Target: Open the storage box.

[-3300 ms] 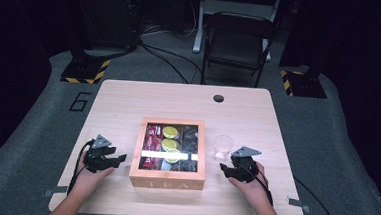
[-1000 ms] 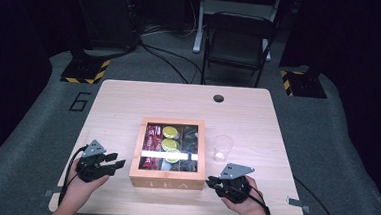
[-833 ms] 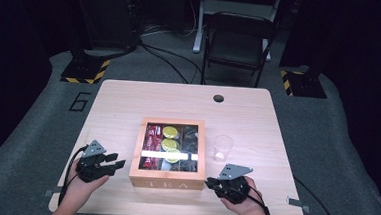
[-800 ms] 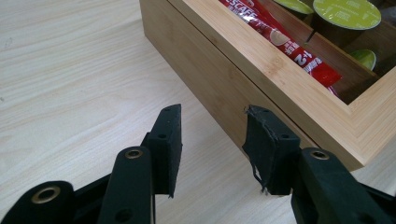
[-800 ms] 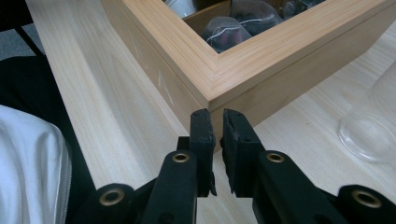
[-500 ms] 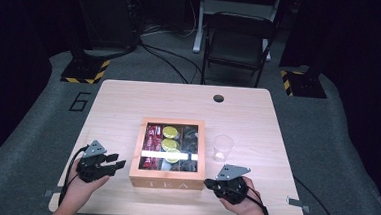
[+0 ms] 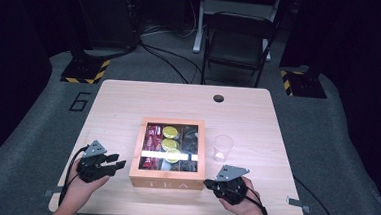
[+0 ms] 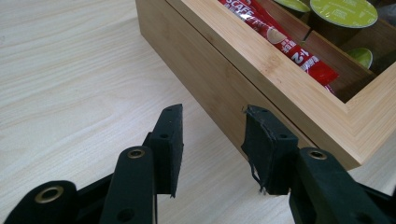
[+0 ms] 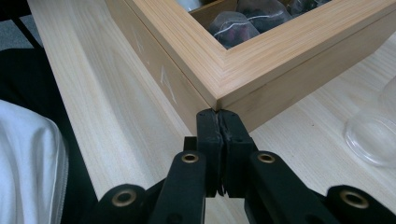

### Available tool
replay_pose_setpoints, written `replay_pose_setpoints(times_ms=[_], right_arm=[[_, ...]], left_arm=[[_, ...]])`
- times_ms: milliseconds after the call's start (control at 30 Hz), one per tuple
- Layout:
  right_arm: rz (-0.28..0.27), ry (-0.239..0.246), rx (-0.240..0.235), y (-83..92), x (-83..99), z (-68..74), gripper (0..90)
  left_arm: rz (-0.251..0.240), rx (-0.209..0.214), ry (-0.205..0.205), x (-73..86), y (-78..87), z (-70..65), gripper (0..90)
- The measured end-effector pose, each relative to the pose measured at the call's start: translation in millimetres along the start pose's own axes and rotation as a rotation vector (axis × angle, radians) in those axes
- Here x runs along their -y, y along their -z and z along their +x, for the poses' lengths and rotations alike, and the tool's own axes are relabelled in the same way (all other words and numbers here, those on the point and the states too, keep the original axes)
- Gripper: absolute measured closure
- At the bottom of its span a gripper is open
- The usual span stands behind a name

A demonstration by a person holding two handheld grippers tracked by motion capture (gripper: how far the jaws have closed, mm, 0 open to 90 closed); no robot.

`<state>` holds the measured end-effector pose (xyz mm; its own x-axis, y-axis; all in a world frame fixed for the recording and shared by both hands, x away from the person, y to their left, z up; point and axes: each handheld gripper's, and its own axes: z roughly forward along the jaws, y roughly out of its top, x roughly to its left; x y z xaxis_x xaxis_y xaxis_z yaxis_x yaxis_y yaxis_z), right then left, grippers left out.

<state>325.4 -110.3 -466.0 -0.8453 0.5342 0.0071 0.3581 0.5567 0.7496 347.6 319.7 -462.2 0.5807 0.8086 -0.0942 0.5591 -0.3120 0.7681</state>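
Tea box, lid unopened: right gripper pinched together at its corner, left gripper gapped, empty; contents untouched.

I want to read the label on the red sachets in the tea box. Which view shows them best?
The left gripper view: the red sachets lie close up, their white lettering partly legible. The high view shows them as a small red patch in the tea box, in its left compartment.
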Motion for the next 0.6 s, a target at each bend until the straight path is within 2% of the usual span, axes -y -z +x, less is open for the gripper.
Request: replay_pose_setpoints(times_ms=[367, 467, 500, 600], right_arm=[[-0.012, -0.040, -0.006, 1.4, -4.6, -1.3, 86.8], [-0.033, -0.047, -0.010, 5.3, -8.9, -2.3, 85.9], [-0.050, -0.050, -0.013, 6.8, -10.8, -2.9, 85.8], [-0.089, -0.068, -0.005, 13.2, -19.3, -3.8, 85.6]], left_arm=[[-0.017, 0.005, -0.008, -0.9, 3.6, -2.3, 57.2], [-0.025, 0.009, -0.016, -1.9, 5.9, -5.5, 57.1], [-0.017, 0.011, -0.035, -2.4, 7.3, -5.5, 57.0], [-0.033, 0.014, -0.038, -2.9, 10.4, -10.2, 57.0]])
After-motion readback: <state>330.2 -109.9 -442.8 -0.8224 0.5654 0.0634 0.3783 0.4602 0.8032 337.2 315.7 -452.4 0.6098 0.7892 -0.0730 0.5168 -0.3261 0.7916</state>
